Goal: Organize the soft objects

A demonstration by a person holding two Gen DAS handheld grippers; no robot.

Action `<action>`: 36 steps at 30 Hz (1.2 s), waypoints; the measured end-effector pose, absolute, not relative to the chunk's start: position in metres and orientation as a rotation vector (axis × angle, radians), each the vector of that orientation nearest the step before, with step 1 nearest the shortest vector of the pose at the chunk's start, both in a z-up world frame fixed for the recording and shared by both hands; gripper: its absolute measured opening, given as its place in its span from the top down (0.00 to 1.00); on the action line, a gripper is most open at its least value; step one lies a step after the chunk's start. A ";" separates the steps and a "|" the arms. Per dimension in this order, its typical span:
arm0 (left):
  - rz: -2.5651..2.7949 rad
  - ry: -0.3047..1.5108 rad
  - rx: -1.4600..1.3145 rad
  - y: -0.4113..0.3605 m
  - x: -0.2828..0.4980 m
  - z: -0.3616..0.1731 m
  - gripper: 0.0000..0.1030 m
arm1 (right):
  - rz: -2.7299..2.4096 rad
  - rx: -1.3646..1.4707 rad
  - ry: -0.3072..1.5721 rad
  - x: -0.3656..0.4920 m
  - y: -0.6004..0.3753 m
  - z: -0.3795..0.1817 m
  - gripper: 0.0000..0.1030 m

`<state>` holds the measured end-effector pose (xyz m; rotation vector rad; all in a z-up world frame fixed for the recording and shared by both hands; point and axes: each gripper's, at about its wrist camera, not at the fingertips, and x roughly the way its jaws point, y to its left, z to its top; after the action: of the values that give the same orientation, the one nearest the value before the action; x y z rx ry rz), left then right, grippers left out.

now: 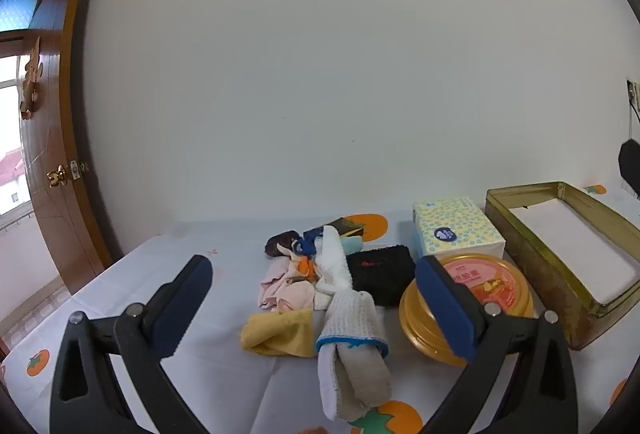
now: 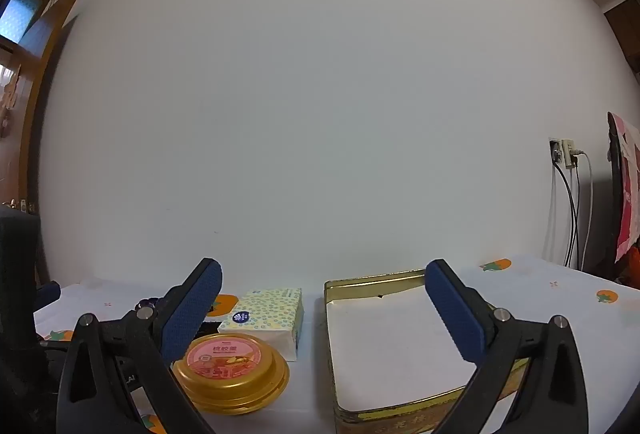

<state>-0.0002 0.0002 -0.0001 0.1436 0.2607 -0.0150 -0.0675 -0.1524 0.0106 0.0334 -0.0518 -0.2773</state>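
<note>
A heap of soft things (image 1: pixel 320 286) lies on the white tablecloth in the left wrist view: a white and grey sock with a blue band (image 1: pixel 352 346), a yellow cloth (image 1: pixel 278 332), pink fabric (image 1: pixel 282 286), a white towel piece (image 1: pixel 334 262) and a black fuzzy cloth (image 1: pixel 380 272). My left gripper (image 1: pixel 316 276) hovers open above and in front of the heap, holding nothing. An open gold tin (image 2: pixel 400 346) with a white lining sits ahead in the right wrist view. My right gripper (image 2: pixel 324 294) stands open over its near left part, empty.
A round gold container with a pink label (image 2: pixel 230 368) (image 1: pixel 468 306) and a dotted tissue pack (image 2: pixel 266 314) (image 1: pixel 456 230) stand between the heap and the gold tin (image 1: pixel 560 258). A white wall backs the table. A wooden door (image 1: pixel 52 138) is at left, cables and a socket (image 2: pixel 564 154) at right.
</note>
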 end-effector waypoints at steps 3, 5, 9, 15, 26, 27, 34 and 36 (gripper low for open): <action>-0.007 0.269 0.138 0.000 -0.002 0.000 0.00 | -0.277 0.035 -0.049 -0.067 -0.152 0.011 0.01; -0.013 0.291 0.129 0.001 0.004 0.000 0.00 | -0.276 0.033 -0.050 -0.067 -0.151 0.011 0.01; -0.023 0.293 0.113 0.003 0.004 -0.002 0.00 | -0.272 0.029 -0.053 -0.069 -0.148 0.011 0.01; -0.025 0.286 0.125 -0.001 0.004 -0.002 0.00 | -0.278 0.039 -0.048 -0.068 -0.152 0.011 0.01; -0.028 0.284 0.123 -0.006 0.006 -0.007 0.00 | -0.278 0.041 -0.047 -0.068 -0.152 0.011 0.01; -0.028 0.284 0.124 -0.007 0.006 -0.008 0.00 | -0.278 0.041 -0.047 -0.068 -0.152 0.011 0.01; -0.027 0.286 0.122 -0.007 0.006 -0.008 0.00 | -0.278 0.040 -0.047 -0.068 -0.152 0.011 0.01; -0.028 0.286 0.122 -0.007 0.006 -0.008 0.00 | -0.278 0.040 -0.046 -0.068 -0.152 0.011 0.01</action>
<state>0.0059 -0.0067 -0.0079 0.1222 0.2862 -0.0275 -0.0676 -0.1518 0.0108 0.0404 -0.0461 -0.2780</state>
